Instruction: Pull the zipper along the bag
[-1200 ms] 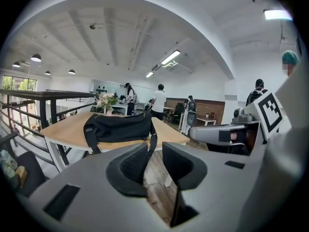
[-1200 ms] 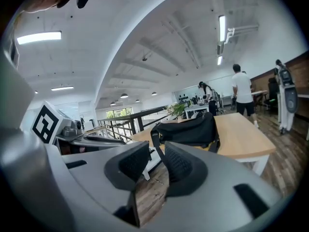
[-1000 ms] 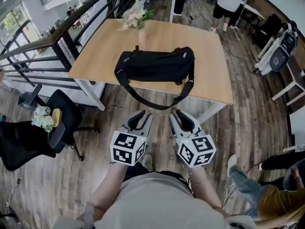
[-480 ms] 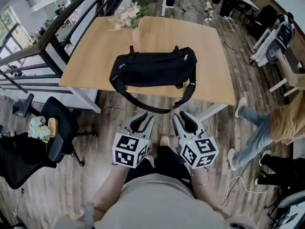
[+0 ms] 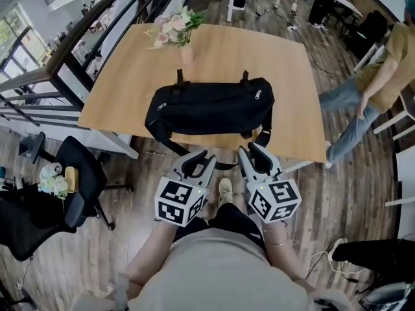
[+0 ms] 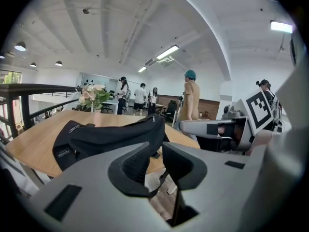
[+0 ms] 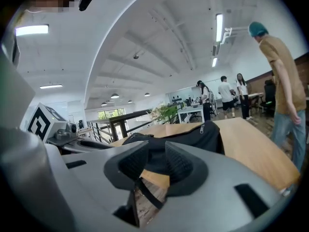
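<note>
Both the left gripper [image 5: 201,158] and right gripper [image 5: 251,151] have fingers apart, empty, short of the bag [image 5: 211,109] at the near edge of the surface [image 5: 285,63]. Tugging the zipper pull [image 5: 257,96] without pinning the bag could drag it off

A black duffel bag [image 5: 207,111] lies lengthwise along the wooden table's [image 5: 295,63] near edge.

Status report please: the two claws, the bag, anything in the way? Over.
Left claw and right claw open, empty, short of the black bag. It lies on the table, untouched. Shoulder strap hangs off the near edge before both claws.
</note>
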The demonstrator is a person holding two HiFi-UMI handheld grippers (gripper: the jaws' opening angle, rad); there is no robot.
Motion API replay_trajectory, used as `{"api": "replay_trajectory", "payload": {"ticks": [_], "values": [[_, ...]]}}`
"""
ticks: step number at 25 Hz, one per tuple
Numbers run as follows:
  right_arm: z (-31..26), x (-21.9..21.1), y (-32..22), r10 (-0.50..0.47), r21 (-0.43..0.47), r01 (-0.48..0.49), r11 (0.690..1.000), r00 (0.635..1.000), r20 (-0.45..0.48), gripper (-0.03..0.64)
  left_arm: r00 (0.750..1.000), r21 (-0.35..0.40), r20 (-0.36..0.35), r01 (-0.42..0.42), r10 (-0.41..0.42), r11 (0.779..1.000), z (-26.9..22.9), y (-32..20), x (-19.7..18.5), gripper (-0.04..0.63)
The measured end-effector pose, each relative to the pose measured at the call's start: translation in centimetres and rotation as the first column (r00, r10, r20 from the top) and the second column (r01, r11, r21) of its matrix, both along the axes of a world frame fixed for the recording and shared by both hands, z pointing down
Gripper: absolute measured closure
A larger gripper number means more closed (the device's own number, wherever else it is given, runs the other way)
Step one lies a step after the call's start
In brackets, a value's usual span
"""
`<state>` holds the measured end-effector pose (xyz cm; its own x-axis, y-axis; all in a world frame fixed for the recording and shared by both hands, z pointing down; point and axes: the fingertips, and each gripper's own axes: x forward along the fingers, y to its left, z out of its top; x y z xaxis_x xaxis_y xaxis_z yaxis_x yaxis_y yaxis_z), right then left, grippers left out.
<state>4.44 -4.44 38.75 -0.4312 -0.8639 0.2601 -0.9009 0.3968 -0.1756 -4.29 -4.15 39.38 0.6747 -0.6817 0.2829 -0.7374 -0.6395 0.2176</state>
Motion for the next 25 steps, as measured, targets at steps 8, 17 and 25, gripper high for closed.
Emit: {"api": "replay_trajectory", "payload": {"ticks": [8, 17, 25], "values": [[-1.5, 3.8, -8.4, -0.024, 0.019, 0.024, 1.0, 1.0, -0.008, 0.514, 1.0, 0.009, 0.026, -0.005, 0.004, 1.0, -0.9, -7.3, 4.7, 0.506], [-1.4, 8.8, -15.2, -0.031, 0.015, 0.032, 0.999, 0.999, -0.032, 0.514, 0.998, -0.007, 0.017, -0.061, 0.061, 0.998, -0.4, -13.8, 11.5, 0.506], [0.5, 12.4, -17.6, -0.026, -0.038, 0.025, 0.999, 0.999, -0.032, 0.507, 0.997, -0.044, 0.036, -0.07, 0.071, 0.997, 1.0, -16.3, 14.8, 0.506]]}}
